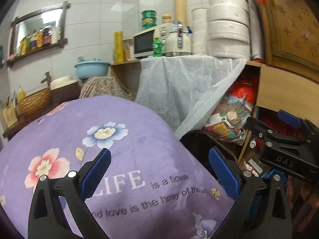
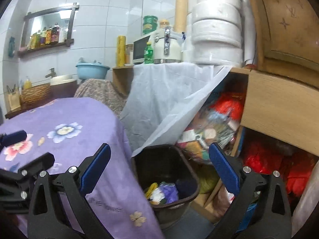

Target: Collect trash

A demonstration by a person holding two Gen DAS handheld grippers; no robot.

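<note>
A dark bin (image 2: 175,204) stands on the floor by the right edge of the purple flowered tablecloth (image 2: 69,119). Crumpled trash (image 2: 162,192) in yellow, white and purple lies inside it. My right gripper (image 2: 159,169) hangs above the bin, open, with nothing between its blue pads. My left gripper (image 1: 159,171) is open over the purple cloth (image 1: 89,139), empty as well. In the left wrist view the bin's rim (image 1: 197,134) peeks out past the cloth and the right gripper (image 1: 287,137) shows at the right edge. The left gripper (image 2: 14,145) appears at the left of the right wrist view.
A white plastic sheet (image 2: 165,99) drapes a wooden counter holding a microwave (image 2: 140,49), a green bottle (image 2: 148,53), a kettle (image 2: 167,47) and stacked paper rolls (image 2: 217,29). A bag of colourful packets (image 2: 207,137) and red bags (image 2: 265,159) fill the shelf at right. Blue basin (image 2: 91,69) behind.
</note>
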